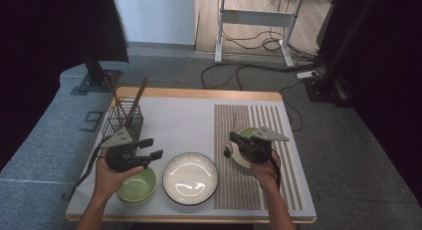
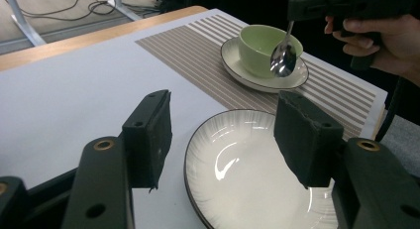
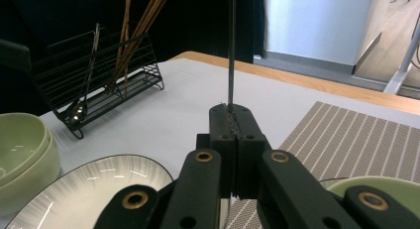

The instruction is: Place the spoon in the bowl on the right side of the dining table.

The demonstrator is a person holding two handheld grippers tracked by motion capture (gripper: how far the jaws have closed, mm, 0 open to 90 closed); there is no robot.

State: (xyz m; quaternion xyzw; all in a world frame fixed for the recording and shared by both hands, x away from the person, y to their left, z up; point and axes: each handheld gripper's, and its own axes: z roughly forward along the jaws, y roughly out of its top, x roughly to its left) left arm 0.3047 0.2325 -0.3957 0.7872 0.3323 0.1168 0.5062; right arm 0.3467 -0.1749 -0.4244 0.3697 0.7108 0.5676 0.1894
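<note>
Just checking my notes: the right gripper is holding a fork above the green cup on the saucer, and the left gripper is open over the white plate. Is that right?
Not quite: the right gripper holds a spoon, not a fork; the left gripper view shows its rounded bowl hanging above the green cup on the saucer. The left gripper is indeed open over the white plate.

a metal spoon is hanging bowl-down, its thin handle being pinched between the closed jaws of the right gripper. its shiny bowl is hovering just in front of a pale green cup, which is sitting upright on a cream saucer that is lying on the striped placemat at the table's right side.
</note>
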